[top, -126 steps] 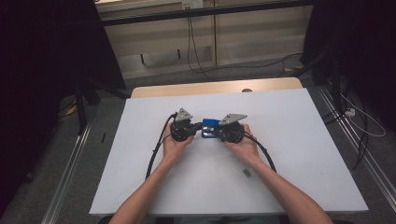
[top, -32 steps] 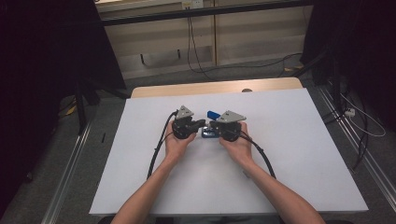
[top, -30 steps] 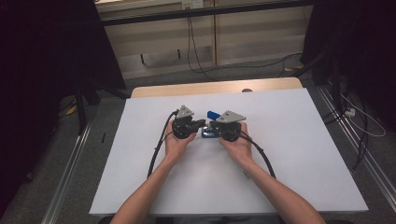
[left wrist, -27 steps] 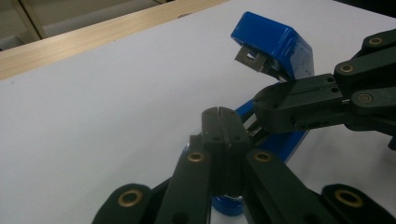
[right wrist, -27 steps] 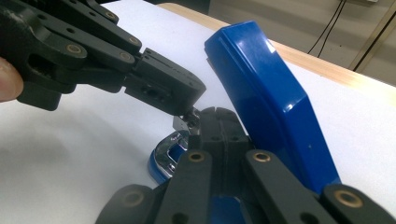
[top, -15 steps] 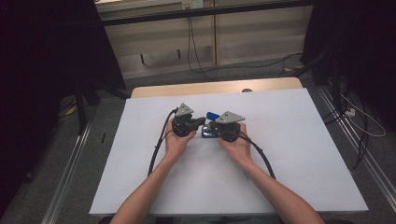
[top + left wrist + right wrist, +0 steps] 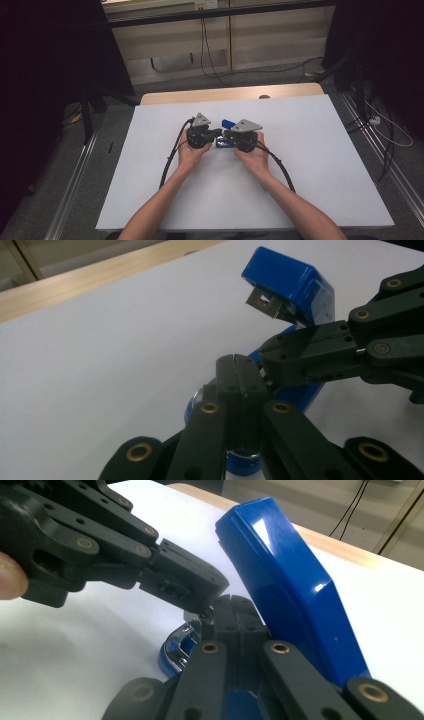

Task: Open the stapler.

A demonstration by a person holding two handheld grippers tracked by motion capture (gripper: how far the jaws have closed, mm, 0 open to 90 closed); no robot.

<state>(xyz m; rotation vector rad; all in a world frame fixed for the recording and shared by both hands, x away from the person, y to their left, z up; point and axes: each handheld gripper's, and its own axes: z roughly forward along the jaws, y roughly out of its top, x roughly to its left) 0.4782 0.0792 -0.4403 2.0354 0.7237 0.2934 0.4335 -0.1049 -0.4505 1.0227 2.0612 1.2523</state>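
A blue stapler (image 7: 226, 131) sits near the middle of the white tabletop (image 7: 320, 165), wedged between the two tongs, its lid swung up and open (the metal mouth shows in the left gripper view). The left tongs (image 7: 217, 134) come at it from the left, jaws clenched tight together, tip over the stapler's base. The right tongs (image 7: 228, 136) meet them from the other side, likewise clenched, tips nearly touching the left pair just beside the raised lid.

The stapler (image 7: 295, 595) is glossy blue plastic with shiny metal parts, on a matt white table (image 7: 325, 165) edged in wood.
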